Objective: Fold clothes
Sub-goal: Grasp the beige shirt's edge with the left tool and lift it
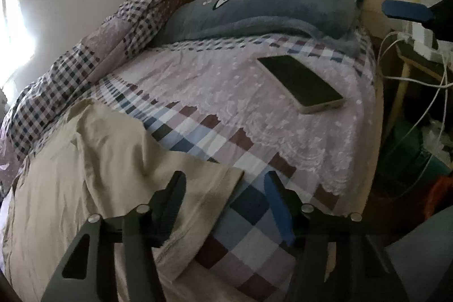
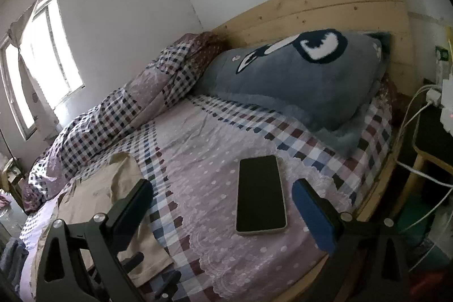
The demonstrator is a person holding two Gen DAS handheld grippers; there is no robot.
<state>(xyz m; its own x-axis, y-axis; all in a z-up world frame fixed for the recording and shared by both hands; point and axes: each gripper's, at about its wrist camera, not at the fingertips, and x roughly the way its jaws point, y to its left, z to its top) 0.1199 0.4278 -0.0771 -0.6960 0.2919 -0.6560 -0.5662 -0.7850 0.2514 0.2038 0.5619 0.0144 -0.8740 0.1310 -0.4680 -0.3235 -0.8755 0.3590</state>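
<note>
A beige garment [image 1: 93,160] lies spread and rumpled on the bed's near left part; it also shows in the right wrist view [image 2: 107,188]. My left gripper [image 1: 225,188] is open and empty, low over the garment's right corner, with the left finger over the cloth and the right finger over the sheet. My right gripper [image 2: 223,205] is open and empty, held higher over the bed; its fingers [image 1: 407,12] show at the top right of the left wrist view.
A phone [image 2: 260,194] lies screen-up on the checked and lilac sheet [image 2: 203,154]. A grey cartoon pillow [image 2: 305,75] leans on the wooden headboard [image 2: 325,4]. A rolled checked quilt [image 2: 113,115] runs along the wall. Cables and a side table [image 2: 430,154] stand right of the bed.
</note>
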